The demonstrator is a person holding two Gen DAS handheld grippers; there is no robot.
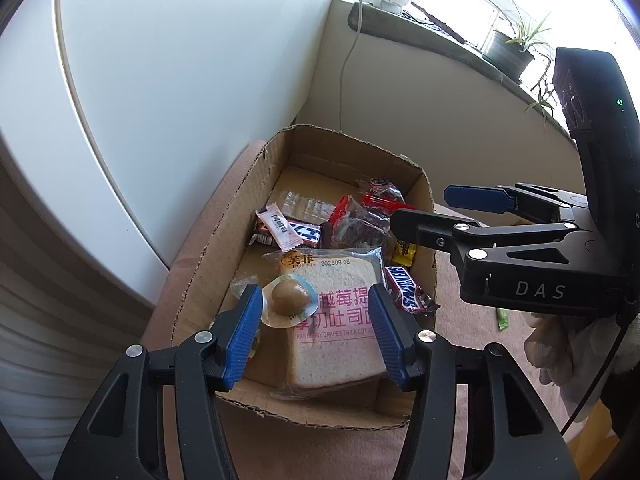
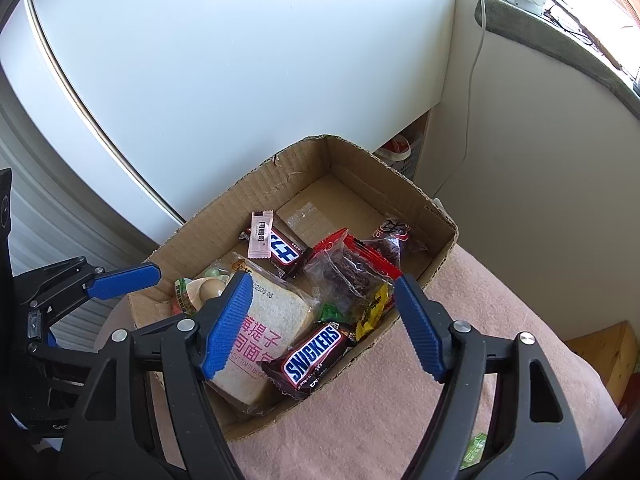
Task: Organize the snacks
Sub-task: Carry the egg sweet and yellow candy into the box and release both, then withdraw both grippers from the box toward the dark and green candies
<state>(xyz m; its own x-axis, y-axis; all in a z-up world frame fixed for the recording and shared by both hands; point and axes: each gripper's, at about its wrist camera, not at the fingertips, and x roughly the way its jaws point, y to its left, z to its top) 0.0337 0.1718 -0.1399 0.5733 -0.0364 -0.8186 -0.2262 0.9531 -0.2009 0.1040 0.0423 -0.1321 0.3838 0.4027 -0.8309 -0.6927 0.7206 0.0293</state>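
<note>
Left wrist view: cardboard box point(image 1: 200, 280) with torn rim, sitting on a pink blanket-like cover point(image 1: 460, 340). Inside, wrapped toast slice point(image 1: 336, 332) with pink lettering, a round brown sweet in clear wrap point(image 1: 290, 300) lying on its near corner, Snickers bar point(image 1: 404, 286) against the right wall, a second dark bar point(image 1: 306, 234) under a pale pink sachet point(image 1: 278, 226), red-edged bags of dark dried fruit point(image 1: 360, 220) toward the back. Left gripper point(image 1: 316, 336) poised over the toast, jaws spread, nothing pinched. Right gripper point(image 1: 420, 212) reaching in from the right, jaws likewise apart and empty.

Right wrist view: right gripper point(image 2: 320, 328) above the Snickers bar point(image 2: 312, 354), blue pads clear of it. Green and yellow wrappers point(image 2: 370, 312) half buried, print unreadable. Green packet point(image 2: 474, 450) outside the box, cut off at the frame's lower edge. Gloved hand point(image 1: 560, 344) partly hidden behind the right gripper.

White cabinet panel point(image 2: 240, 60) behind the box; windowsill point(image 1: 440, 36) with potted plant point(image 1: 514, 50) and cable, washed out by glare.
</note>
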